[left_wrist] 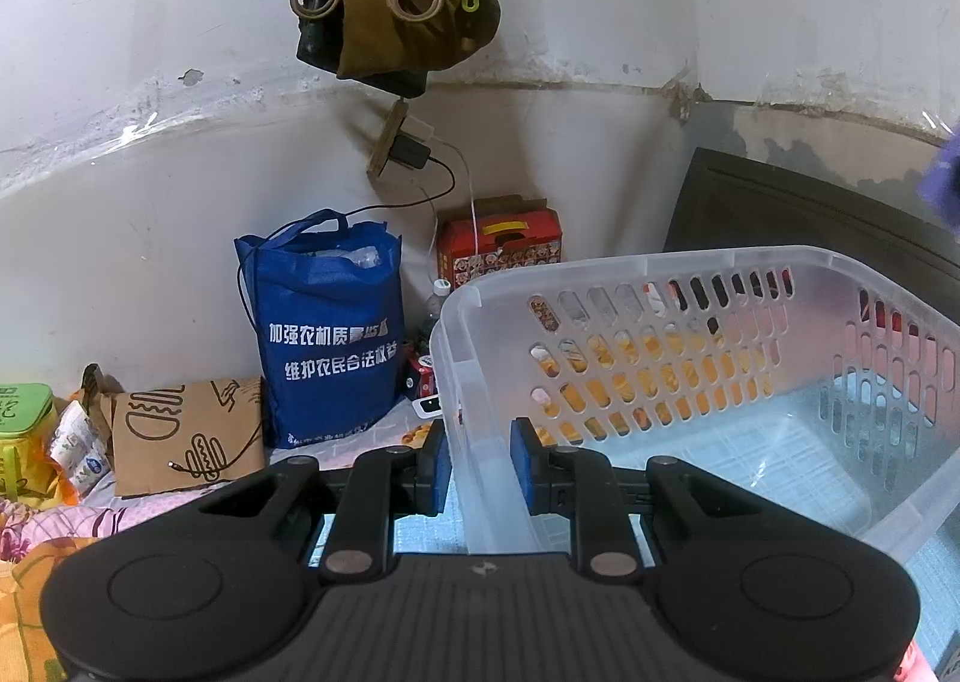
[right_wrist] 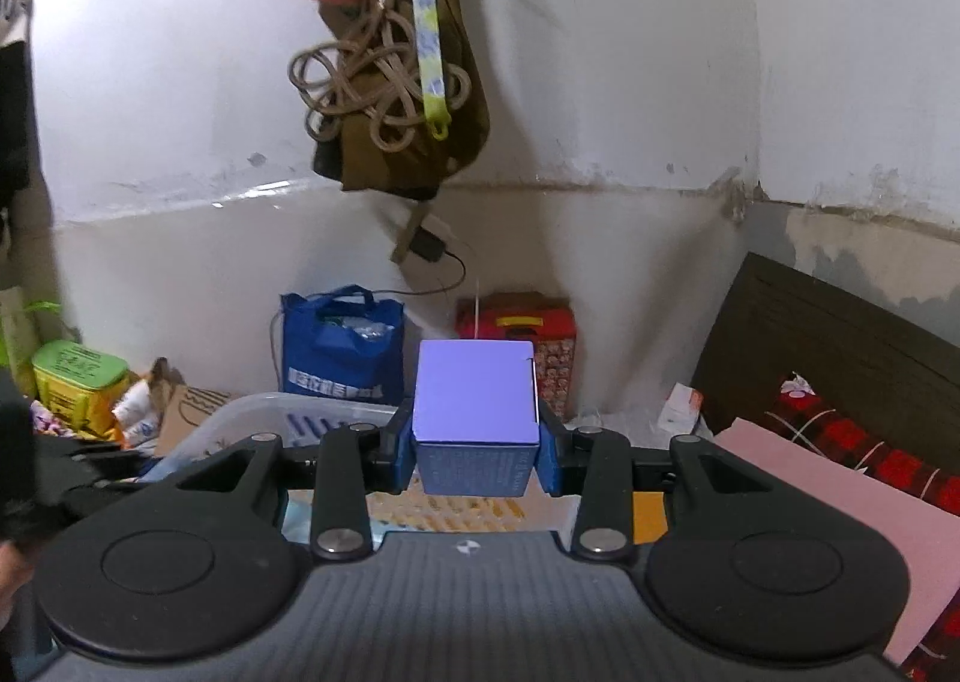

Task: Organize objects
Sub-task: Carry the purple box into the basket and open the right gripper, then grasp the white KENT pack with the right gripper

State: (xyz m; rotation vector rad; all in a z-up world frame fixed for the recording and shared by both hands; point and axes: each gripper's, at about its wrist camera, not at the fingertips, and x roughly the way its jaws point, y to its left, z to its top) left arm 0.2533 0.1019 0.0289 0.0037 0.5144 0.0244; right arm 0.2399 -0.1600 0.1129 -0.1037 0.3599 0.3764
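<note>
Holding the translucent white perforated plastic basket [left_wrist: 690, 382] by its near side wall, the left gripper [left_wrist: 479, 469] has one blue pad on the outside of the wall and one on the inside, closed on the thin plastic. The basket appears empty, with its ribbed floor visible through the open top. The right gripper [right_wrist: 477, 451] is clamped on a small blue rectangular cardboard box [right_wrist: 475, 412], one pad against each side face, the pale top face level and turned upward. In the right wrist view the basket rim [right_wrist: 312, 409] lies lower left of the box, so the box is not yet over the opening; its height above the bed cannot be judged. The step in hand is judged to be depositing the box in the basket. Keep the left gripper firm and steady so the light basket does not tip or slide on the soft bedding [left_wrist: 78, 520]. Carry the box leftward until it sits fully inside the rim line, keep it level, then lower it close to the floor before releasing the pads. Avoid striking the thin wall, which will likely flex. A blue fabric tote bag [left_wrist: 327, 322] and a red printed carton [left_wrist: 501, 247] stand against the wall beyond, well apart from the working path.
</note>
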